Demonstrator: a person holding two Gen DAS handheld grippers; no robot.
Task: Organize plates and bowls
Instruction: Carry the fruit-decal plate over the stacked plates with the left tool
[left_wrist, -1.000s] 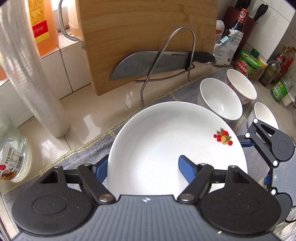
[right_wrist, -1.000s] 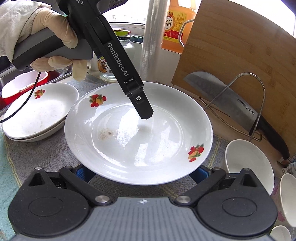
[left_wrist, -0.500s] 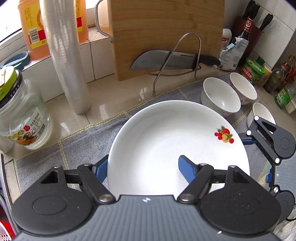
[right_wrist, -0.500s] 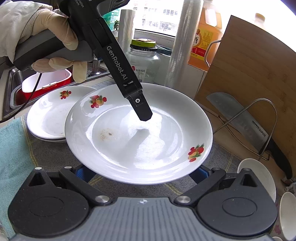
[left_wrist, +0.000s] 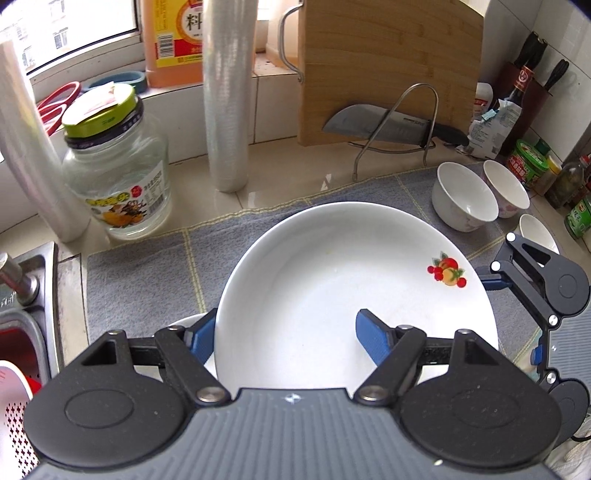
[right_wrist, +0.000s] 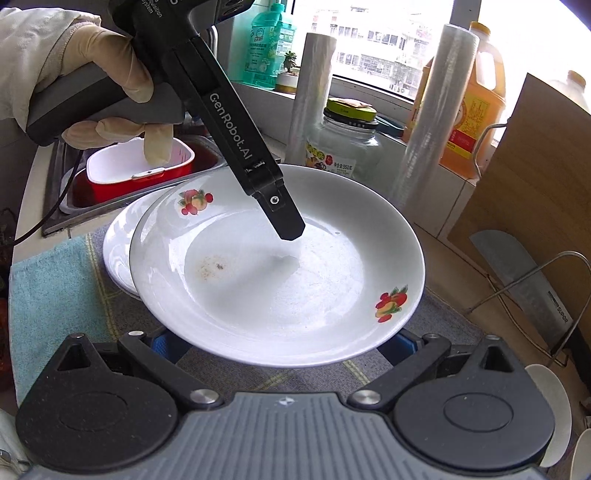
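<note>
A white plate with fruit prints (left_wrist: 332, 288) (right_wrist: 277, 266) hangs above the grey mat. My left gripper (left_wrist: 286, 338) is shut on its near rim, one blue finger under the plate, the other on top. In the right wrist view its finger (right_wrist: 284, 218) lies on the plate's inside. My right gripper (right_wrist: 277, 347) stands open under the plate's opposite rim, its blue pads mostly hidden below. A stack of matching plates (right_wrist: 118, 251) lies on the mat beside the sink, partly under the held plate. Three white bowls (left_wrist: 463, 197) stand at the right.
A sink with a red basket (right_wrist: 140, 170) lies at the left. A glass jar (left_wrist: 114, 166), film rolls (left_wrist: 225, 96), an oil bottle, a cutting board (left_wrist: 388, 66) and a cleaver on a wire rack (left_wrist: 391, 125) line the back. Sauce bottles crowd the far right.
Both grippers have carried the plate left, toward the sink. The stacked plates now lie partly beneath it. Jar and sink have come into the left wrist view.
</note>
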